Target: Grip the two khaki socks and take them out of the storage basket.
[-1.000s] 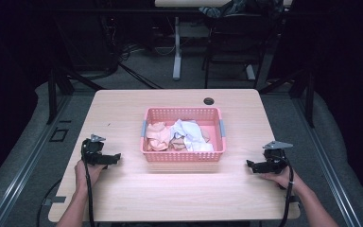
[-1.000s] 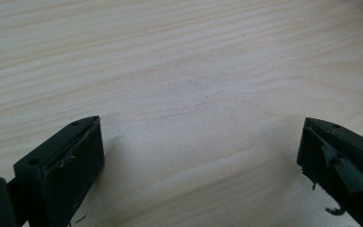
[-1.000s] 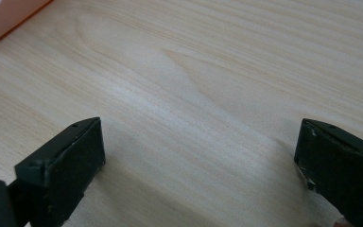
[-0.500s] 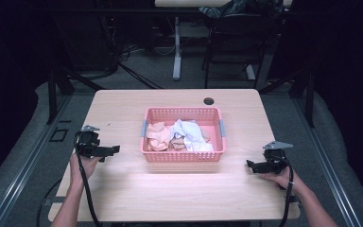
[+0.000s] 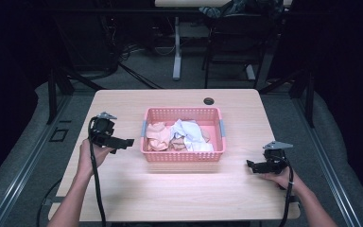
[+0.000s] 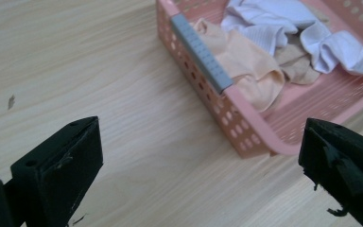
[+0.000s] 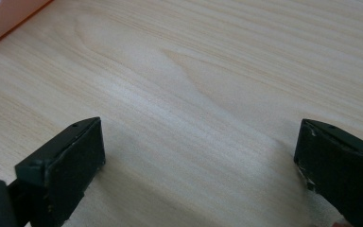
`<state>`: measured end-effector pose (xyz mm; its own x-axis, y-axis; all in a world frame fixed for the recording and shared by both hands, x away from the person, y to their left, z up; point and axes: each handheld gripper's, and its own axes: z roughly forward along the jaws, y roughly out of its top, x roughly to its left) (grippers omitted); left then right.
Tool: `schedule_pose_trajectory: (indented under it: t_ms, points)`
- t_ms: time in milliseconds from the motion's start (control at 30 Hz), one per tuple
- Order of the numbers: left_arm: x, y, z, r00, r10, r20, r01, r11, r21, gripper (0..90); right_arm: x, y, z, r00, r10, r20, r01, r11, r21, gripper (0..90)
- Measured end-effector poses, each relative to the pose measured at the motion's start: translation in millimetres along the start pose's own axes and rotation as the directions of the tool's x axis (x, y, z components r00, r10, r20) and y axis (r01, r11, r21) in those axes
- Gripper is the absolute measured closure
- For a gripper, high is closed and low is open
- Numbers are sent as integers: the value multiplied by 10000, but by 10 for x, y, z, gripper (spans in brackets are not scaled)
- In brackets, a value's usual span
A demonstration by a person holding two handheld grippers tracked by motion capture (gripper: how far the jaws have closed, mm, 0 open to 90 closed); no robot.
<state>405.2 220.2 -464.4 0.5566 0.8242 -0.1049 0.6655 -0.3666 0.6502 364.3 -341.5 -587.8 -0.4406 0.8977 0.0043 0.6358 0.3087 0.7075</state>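
Observation:
A pink plastic basket [image 5: 183, 157] sits mid-table and holds crumpled clothes: a peach piece [image 5: 157, 136] and a white piece [image 5: 189, 132]. My left gripper [image 5: 128, 141] hovers just left of the basket, open and empty, pointing at its left wall. In the left gripper view the basket's corner [image 6: 246, 132] with its grey handle strip [image 6: 201, 52] lies between the wide-apart jaws, with the peach cloth [image 6: 246, 71] and white cloth [image 6: 283, 28] inside. My right gripper [image 5: 249, 164] rests low at the table's right front, open, over bare wood [image 7: 198, 94].
A small dark round hole [image 5: 209, 100] lies near the table's far edge. Chairs and desk legs stand on the floor beyond. Bare wooden tabletop [image 5: 179, 194] stretches in front of the basket and along both sides.
My left gripper has lifted and moved forward and right, from the left front of the table up to the basket's left side. The right gripper has stayed put.

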Motion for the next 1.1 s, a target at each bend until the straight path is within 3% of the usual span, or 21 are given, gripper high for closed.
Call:
schedule_pose_trajectory:
  t_ms: [167,200,433,767,967,1100]
  points:
    - [-130,169,68,9990,390,233,-392,9992,90,2,0,-1,0,10000,18,-45,-18,10000,-16,17]
    - [-193,252,119,9976,611,333,-618,9979,205,1,0,-1,0,10000,19,-46,-19,10000,-14,17]
    - [-340,447,319,9921,1015,731,-1053,9932,505,23,-1,-1,0,10000,18,-52,-18,10000,-13,17]
    - [-513,590,602,9812,1415,1313,-1560,9819,1071,129,-2,-3,3,10000,0,-61,0,10000,-60,17]
    - [-540,621,762,9811,1404,1333,-1582,9783,1340,203,-2,-2,0,10000,7,-61,-7,10000,-16,17]
    - [-588,638,884,9786,1536,1370,-1767,9682,1769,250,-3,-3,3,10000,-5,-66,4,10000,-54,17]
